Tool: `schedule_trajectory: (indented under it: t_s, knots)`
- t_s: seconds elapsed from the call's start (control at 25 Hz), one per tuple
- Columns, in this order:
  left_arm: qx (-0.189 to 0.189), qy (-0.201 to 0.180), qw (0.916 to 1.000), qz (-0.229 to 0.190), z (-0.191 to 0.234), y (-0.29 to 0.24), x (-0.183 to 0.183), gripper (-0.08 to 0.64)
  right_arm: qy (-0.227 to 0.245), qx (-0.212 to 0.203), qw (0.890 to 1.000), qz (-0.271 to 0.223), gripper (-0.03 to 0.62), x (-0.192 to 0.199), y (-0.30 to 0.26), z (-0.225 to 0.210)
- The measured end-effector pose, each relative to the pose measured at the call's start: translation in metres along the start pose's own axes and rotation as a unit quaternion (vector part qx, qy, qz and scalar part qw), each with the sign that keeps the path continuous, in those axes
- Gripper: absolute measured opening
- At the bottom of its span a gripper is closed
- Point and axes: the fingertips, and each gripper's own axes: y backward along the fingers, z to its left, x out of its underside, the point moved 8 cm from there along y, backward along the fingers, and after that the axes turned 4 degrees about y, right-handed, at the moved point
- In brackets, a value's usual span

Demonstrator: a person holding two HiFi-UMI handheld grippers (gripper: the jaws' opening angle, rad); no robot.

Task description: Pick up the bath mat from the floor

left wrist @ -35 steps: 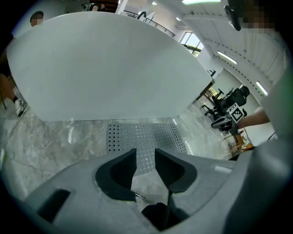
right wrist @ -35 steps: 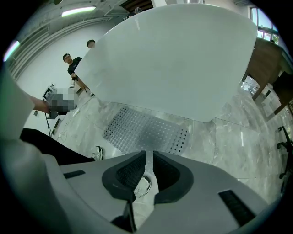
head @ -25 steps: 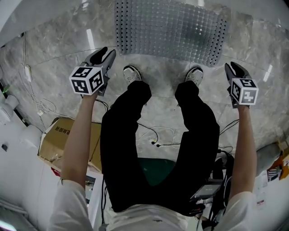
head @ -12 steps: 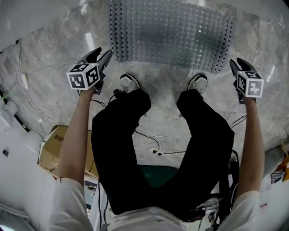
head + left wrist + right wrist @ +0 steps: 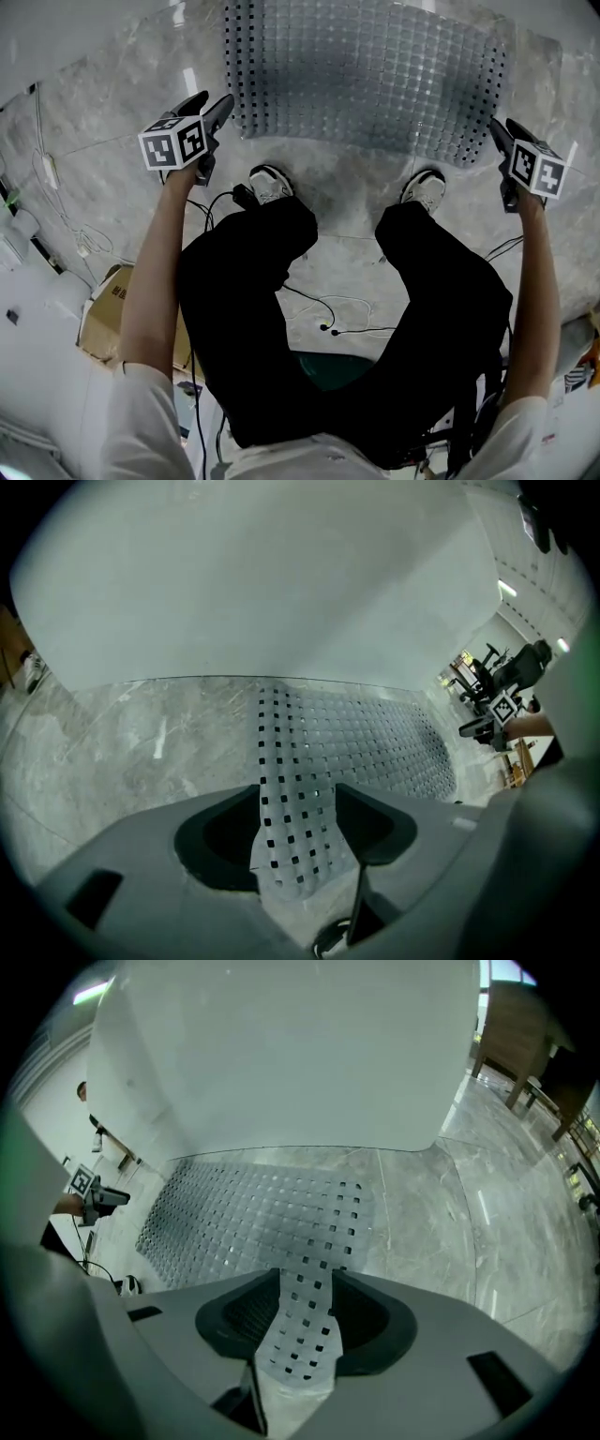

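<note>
The bath mat (image 5: 366, 75) is a pale translucent sheet full of small square holes, stretched over the grey marble floor in front of my feet. My left gripper (image 5: 211, 105) is at its near left corner and my right gripper (image 5: 499, 136) at its near right corner. In the left gripper view a strip of the mat (image 5: 295, 827) lies between the jaws, which are opening wide and no longer press on it. In the right gripper view the mat's corner (image 5: 305, 1321) likewise lies between opening jaws, while the rest of the mat (image 5: 248, 1208) runs out over the floor.
My two shoes (image 5: 270, 180) (image 5: 427, 187) stand just behind the mat's near edge. A white wall (image 5: 262, 574) rises beyond the mat. Cables (image 5: 328, 314) trail on the floor between my legs. A cardboard box (image 5: 103, 309) sits at the lower left.
Both grippers have moved forward and further apart along the mat's near edge. The mat now spreads wider and nearer in the head view, and my feet have stepped forward.
</note>
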Motion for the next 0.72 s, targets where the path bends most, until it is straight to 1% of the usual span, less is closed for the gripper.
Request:
schedule_trajectory:
  t_s: [0.12, 0.32, 0.4, 0.56, 0.72]
  knots:
    - [-0.012, 0.008, 0.9999, 0.003, 0.011, -0.016, 0.003, 0.249, -0.016, 0.003, 1.000, -0.001, 0.144, 0.004, -0.014, -0.006]
    - [-0.045, 0.031, 0.9985, 0.005, 0.032, -0.046, 0.006, 0.249, 0.012, 0.015, 1.000, 0.025, 0.164, 0.015, -0.036, -0.010]
    - [-0.053, 0.030, 0.9981, 0.004, 0.039, -0.059, 0.005, 0.249, 0.017, 0.019, 0.999, 0.031, 0.170, 0.018, -0.043, -0.012]
    - [-0.060, 0.031, 0.9977, -0.009, 0.049, -0.075, -0.002, 0.249, 0.006, 0.020, 0.999, 0.031, 0.173, 0.026, -0.055, -0.019]
    - [-0.039, 0.046, 0.9980, -0.021, 0.051, -0.089, -0.008, 0.249, -0.021, 0.017, 0.999, 0.018, 0.186, 0.027, -0.061, -0.023]
